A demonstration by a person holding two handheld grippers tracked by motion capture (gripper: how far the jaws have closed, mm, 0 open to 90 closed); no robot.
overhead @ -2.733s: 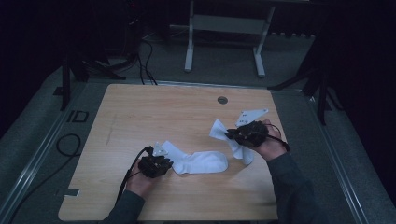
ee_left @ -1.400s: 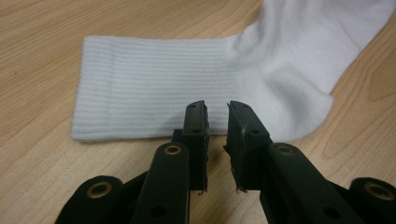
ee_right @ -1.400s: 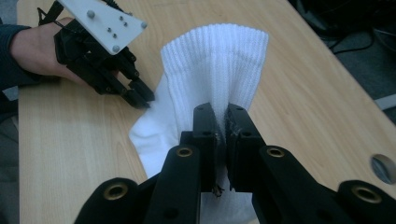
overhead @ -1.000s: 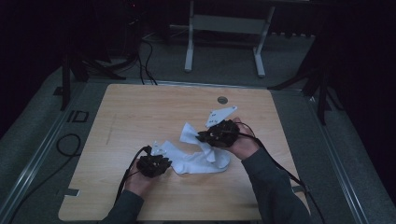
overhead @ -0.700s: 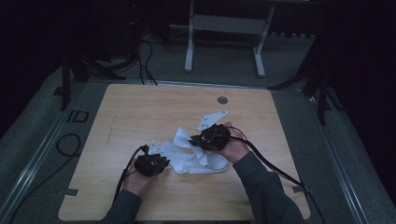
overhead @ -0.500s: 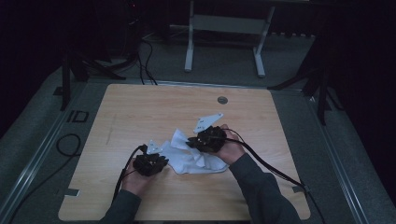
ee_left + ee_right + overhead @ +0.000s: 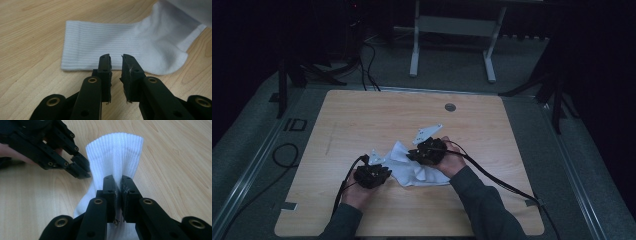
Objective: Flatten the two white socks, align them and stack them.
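A white sock [image 7: 112,40] lies flat on the wooden table [image 7: 362,120], its ribbed cuff just in front of my left gripper [image 7: 115,58]. That gripper's jaws stand slightly apart at the cuff's near edge, with nothing pressed between the pads. My right gripper [image 7: 117,180] is shut on a second white sock [image 7: 115,152], whose cuff sticks out past the jaws. In the high view the right gripper [image 7: 427,150] holds this sock low over the flat sock [image 7: 422,175], close to the left gripper [image 7: 372,175]. The left gripper [image 7: 75,167] points at the held cuff.
A round grommet hole [image 7: 450,107] sits near the table's far edge. A white desk frame [image 7: 452,30] stands on the floor beyond. Cables [image 7: 282,155] lie on the floor at the left. Bare wood surrounds the socks.
My right gripper has carried its sock from the table's right side leftward and down, over the flat sock and near the left gripper. The left gripper has stayed put.
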